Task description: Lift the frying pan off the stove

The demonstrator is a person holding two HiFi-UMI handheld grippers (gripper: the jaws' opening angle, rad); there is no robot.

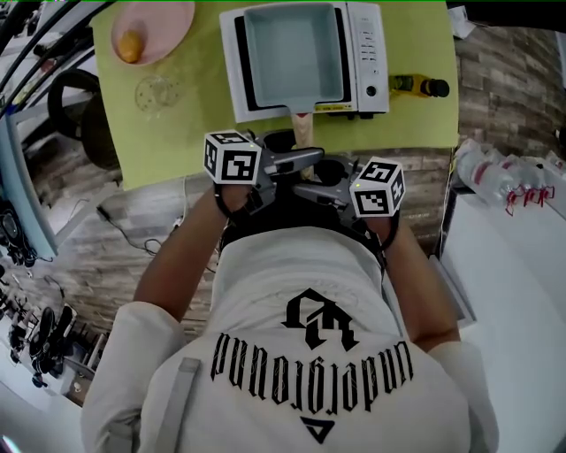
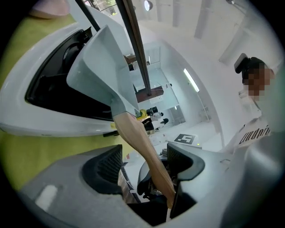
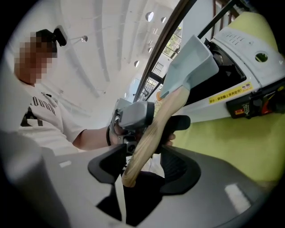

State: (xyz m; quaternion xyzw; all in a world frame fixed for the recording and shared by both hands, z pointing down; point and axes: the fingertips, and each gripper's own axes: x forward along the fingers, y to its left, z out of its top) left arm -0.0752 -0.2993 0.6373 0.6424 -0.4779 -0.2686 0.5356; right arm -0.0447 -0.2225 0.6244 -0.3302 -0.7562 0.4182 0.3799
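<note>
Frying pan on stove, left gripper, right gripper — parted, straddling its handle

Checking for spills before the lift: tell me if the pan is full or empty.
Empty: in the head view the pan shows a bare pale bottom, nothing inside.

Pink plate, glass on grn mat

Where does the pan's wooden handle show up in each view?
Head view: handle top centre, pointing down from the pan.
Left gripper view: handle centre, running diagonally between the fingers.
Right gripper view: handle centre, between the fingers.
Shared landmark: white stove.
</note>
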